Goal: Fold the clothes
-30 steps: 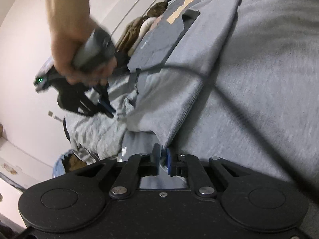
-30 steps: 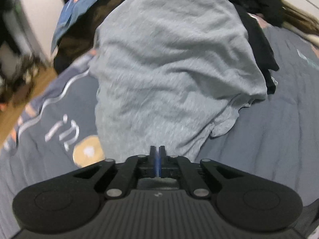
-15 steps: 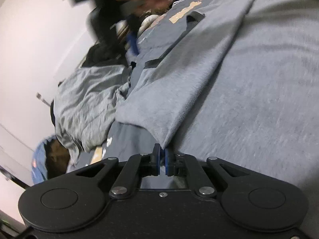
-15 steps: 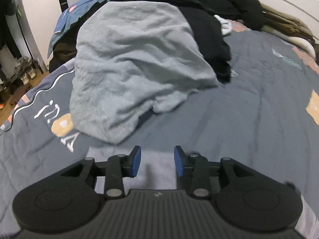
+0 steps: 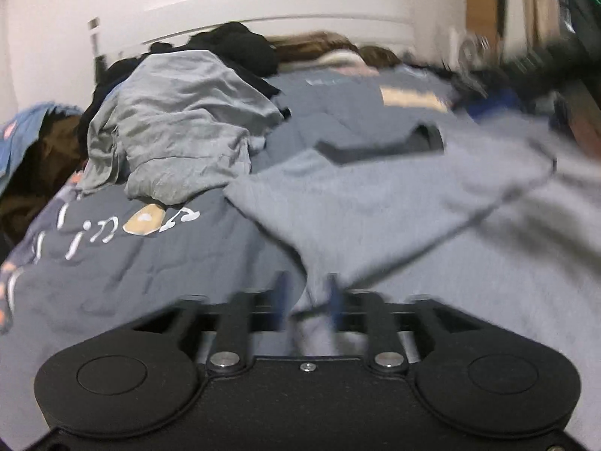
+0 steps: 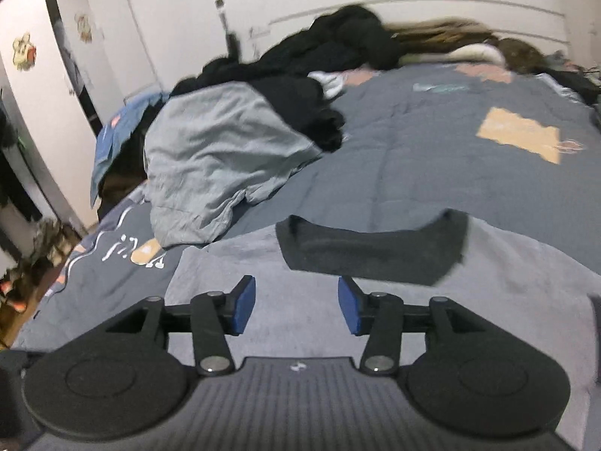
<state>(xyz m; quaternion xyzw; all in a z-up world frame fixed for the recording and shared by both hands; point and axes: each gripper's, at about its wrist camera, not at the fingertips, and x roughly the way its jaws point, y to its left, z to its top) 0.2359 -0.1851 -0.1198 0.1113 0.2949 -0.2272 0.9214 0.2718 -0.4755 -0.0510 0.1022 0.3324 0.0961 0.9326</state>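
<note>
A grey T-shirt (image 5: pixel 394 206) with a dark collar (image 5: pixel 379 146) lies spread on the bed. In the blurred left wrist view my left gripper (image 5: pixel 306 300) is at the shirt's near edge. Its jaws are opening, and a fold of the grey cloth still stands between the parted fingers. In the right wrist view my right gripper (image 6: pixel 296 308) hovers just over the same shirt (image 6: pixel 507 274), a little short of the collar (image 6: pixel 372 251). Its jaws are opening too, and nothing is between its blue pads (image 6: pixel 244 308).
A crumpled light grey garment (image 6: pixel 218 158) lies on the dark blue bedspread (image 6: pixel 413 173) at the left. A pile of black clothes (image 6: pixel 338 45) sits behind it by the wall. A blue garment (image 6: pixel 112 139) hangs off the bed's left edge, near a white wardrobe (image 6: pixel 37 94).
The left gripper, shut on the shirt's edge before, has parted and its view has rolled level. The right gripper opened and moved from the crumpled garment to the shirt's collar.
</note>
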